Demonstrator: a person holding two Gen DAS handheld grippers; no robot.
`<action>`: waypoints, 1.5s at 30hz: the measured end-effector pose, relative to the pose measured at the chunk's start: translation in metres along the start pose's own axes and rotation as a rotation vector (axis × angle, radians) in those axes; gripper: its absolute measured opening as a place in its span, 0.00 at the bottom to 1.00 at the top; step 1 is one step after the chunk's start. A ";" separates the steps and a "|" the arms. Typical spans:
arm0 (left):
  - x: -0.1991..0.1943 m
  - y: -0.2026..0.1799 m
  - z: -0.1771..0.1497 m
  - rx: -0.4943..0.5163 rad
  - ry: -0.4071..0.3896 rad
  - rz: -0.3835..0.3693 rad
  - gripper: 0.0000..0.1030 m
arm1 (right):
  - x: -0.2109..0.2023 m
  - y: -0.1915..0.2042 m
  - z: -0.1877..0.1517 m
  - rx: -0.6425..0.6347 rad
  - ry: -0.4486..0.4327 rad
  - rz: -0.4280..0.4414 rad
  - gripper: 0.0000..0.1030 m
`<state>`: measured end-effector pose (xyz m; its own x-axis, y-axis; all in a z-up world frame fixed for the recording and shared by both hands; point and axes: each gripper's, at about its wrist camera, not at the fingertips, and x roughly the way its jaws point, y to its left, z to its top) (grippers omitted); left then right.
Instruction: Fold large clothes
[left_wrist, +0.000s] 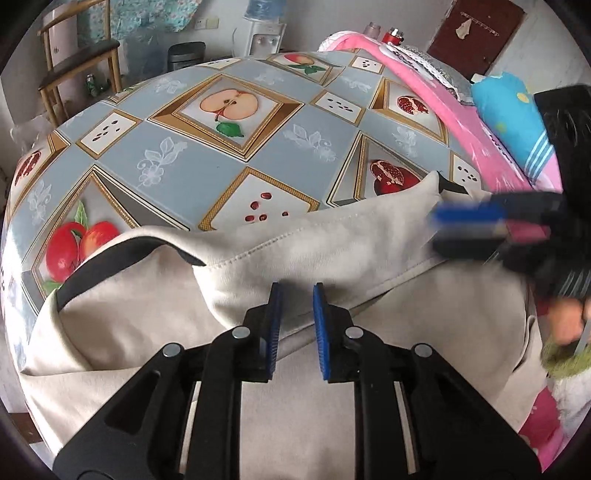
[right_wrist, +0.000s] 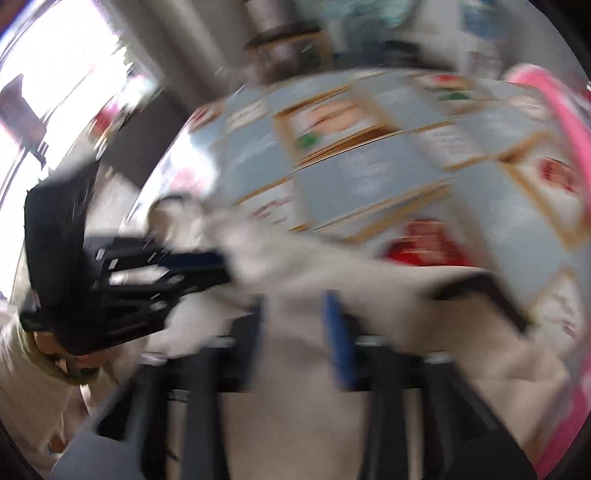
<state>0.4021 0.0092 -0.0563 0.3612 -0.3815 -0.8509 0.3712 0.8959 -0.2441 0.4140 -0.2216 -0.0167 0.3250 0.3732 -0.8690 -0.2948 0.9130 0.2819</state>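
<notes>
A large beige garment (left_wrist: 314, 243) with black trim lies on a table under a fruit-print cloth (left_wrist: 221, 147). A folded flap of it with a stitched hem lies across the middle. My left gripper (left_wrist: 297, 295) is open just above the flap's near edge, with nothing between its blue pads (left_wrist: 275, 325). My right gripper shows blurred at the right of the left wrist view (left_wrist: 439, 229), over the flap's right end. In the blurred right wrist view my right gripper (right_wrist: 295, 306) has its fingers apart over the beige garment (right_wrist: 332, 266). The left gripper (right_wrist: 218, 266) shows at the left there.
A pink quilt (left_wrist: 461, 110) and a blue pillow (left_wrist: 509, 110) lie along the table's right side. A wooden chair (left_wrist: 77, 62), a dark bin (left_wrist: 186, 55) and a water dispenser (left_wrist: 264, 37) stand beyond the far edge.
</notes>
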 end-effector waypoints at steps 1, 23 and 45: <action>-0.001 0.001 -0.001 0.002 -0.003 -0.004 0.17 | -0.006 -0.015 0.001 0.058 0.000 0.004 0.56; 0.000 0.000 -0.003 -0.001 -0.018 -0.022 0.16 | 0.017 -0.013 -0.020 -0.096 0.070 -0.271 0.37; -0.019 0.003 0.001 -0.004 -0.064 -0.074 0.16 | 0.046 0.042 -0.006 -0.161 -0.067 -0.116 0.32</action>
<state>0.3971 0.0187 -0.0403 0.3873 -0.4601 -0.7990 0.3957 0.8657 -0.3067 0.4113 -0.1672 -0.0471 0.4226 0.2817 -0.8614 -0.3901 0.9145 0.1076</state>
